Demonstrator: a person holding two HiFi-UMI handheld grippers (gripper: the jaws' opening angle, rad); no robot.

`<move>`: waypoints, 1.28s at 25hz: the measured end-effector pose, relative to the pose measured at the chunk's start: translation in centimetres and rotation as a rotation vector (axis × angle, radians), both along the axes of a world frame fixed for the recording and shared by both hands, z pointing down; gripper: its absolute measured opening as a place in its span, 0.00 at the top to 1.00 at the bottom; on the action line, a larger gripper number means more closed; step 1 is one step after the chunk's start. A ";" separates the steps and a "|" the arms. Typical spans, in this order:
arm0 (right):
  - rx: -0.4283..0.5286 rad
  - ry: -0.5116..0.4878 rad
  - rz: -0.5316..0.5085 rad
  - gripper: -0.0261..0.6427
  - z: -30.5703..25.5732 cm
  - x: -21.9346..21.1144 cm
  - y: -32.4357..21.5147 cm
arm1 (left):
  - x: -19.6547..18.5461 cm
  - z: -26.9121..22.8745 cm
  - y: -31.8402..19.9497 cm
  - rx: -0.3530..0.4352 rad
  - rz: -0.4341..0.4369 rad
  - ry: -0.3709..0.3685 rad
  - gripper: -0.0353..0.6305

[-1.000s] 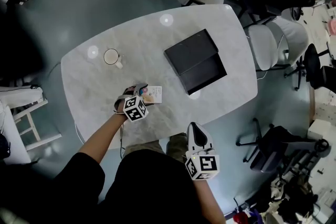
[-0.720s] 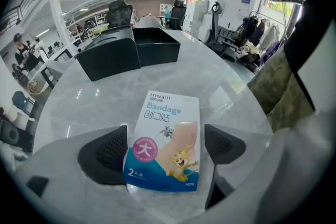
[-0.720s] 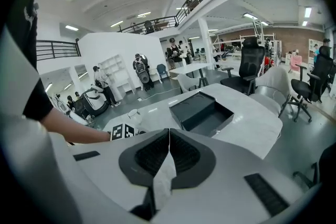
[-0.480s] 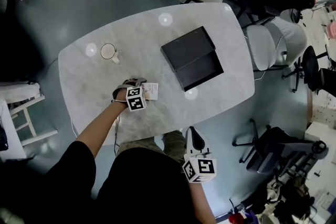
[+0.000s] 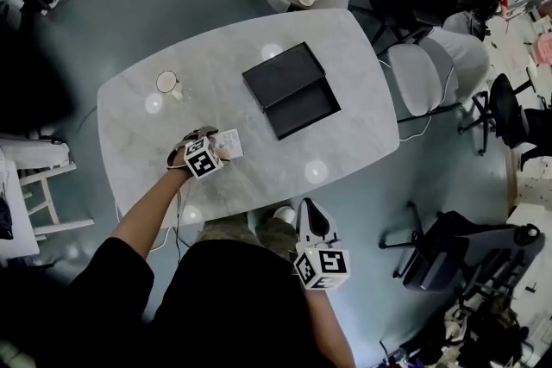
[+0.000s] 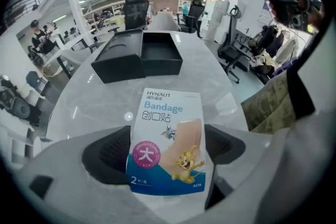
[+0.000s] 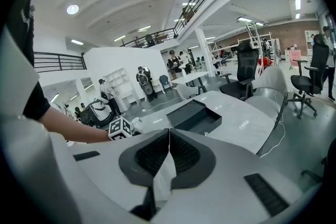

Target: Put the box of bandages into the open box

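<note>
Box of bandages (image 6: 167,141): flat on desk (image 6: 94,107) between my wide-open left jaws, ungripped, long axis pointing ahead toward open box (image 6: 142,57).

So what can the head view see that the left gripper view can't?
Only the head view shows the mug on the table and the right gripper held off the table's edge. Only the left gripper view shows the bandage box up close, with its print and cartoons, lying between the fingers. Both show the open black box.
</note>
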State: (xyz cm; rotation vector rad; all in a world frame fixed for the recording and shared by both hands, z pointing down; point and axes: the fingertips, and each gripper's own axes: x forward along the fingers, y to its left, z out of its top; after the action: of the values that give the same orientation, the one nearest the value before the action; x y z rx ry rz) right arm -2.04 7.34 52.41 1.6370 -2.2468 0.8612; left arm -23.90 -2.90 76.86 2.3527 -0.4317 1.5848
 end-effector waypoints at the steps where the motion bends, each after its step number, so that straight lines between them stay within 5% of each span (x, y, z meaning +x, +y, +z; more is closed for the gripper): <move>1: 0.005 -0.003 0.001 0.94 -0.1 1.0 0.3 | 0.6 -0.9 0.0 0.012 -0.028 0.006 0.27; 7: 0.057 -0.020 0.025 0.94 -1.0 7.3 2.9 | 6.3 -4.1 1.6 0.021 -0.134 0.073 0.27; 17: 0.105 -0.054 0.094 0.94 -1.8 16.0 5.2 | 15.4 -6.4 4.5 0.029 -0.126 0.053 0.27; 32: 0.061 -0.074 0.167 0.94 -0.6 21.9 -0.9 | 23.3 -7.3 -8.4 0.076 -0.140 0.115 0.27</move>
State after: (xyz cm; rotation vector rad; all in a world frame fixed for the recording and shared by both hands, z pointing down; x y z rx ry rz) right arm 19.90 6.42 51.82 1.8713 -2.2299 0.9142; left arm -0.62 -11.29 69.52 2.3960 -0.6263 1.3867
